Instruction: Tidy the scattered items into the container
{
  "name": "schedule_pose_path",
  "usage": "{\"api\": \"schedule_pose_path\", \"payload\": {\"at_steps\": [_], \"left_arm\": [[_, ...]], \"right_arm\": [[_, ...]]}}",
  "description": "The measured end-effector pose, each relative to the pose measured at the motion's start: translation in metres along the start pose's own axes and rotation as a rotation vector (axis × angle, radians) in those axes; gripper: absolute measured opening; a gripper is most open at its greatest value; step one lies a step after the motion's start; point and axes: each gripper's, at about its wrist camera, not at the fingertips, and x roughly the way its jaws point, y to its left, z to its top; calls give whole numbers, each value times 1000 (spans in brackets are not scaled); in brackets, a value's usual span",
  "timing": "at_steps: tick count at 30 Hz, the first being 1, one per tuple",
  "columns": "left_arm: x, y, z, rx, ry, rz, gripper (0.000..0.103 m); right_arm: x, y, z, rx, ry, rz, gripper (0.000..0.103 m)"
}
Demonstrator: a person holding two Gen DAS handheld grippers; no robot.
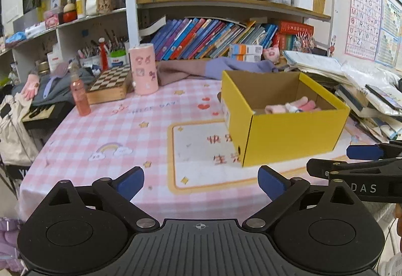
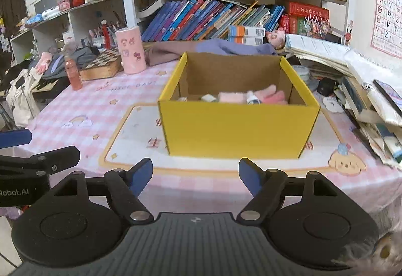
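While my left gripper [image 1: 201, 181] hangs over the near edge of the table [image 1: 105, 130], its blue-padded jaws stand spread wide with nothing but checked cloth between them. My right gripper [image 2: 196, 175] is likewise released, jaws parted and empty, facing the front wall of the yellow cardboard box [image 2: 236, 127].

That box sits toward the middle of the table on a cream panel of the tablecloth framed by an orange border, with its lid off. Its outside is smooth glossy yellow; its inside is plain brown corrugated board with sharp folded corners. Lying on its floor is a pink knitted glove [image 2: 266, 96], soft and fuzzy, fingers pointing toward the right wall. Beside it I see a small white-and-blue item [image 2: 252, 98] I cannot name, and two small pale objects [image 2: 208, 97] near the box's left wall, too hidden by the rim to identify.

At the far left corner of the table stand a pink cylindrical canister [image 1: 143, 68] printed with cartoon figures, a wooden chessboard case [image 1: 110, 86] with a chequered top, and a slim clear bottle [image 1: 80, 97] of reddish liquid. A second pink glove [image 1: 30, 87] lies on grey fabric beyond the left edge. Along the right edge slump stacks of books and papers [image 1: 371, 100].
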Motion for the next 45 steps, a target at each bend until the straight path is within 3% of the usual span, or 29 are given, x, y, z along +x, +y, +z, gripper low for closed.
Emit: {"api": "schedule_pose_path", "payload": {"at_steps": [19, 45], "left_arm": [[-15, 16, -21, 21, 51, 3, 103], [-11, 31, -23, -6, 81, 9, 103]], "right_arm": [[-18, 20, -20, 22, -4, -8, 95], [-15, 32, -15, 1, 9, -29, 98]]}}
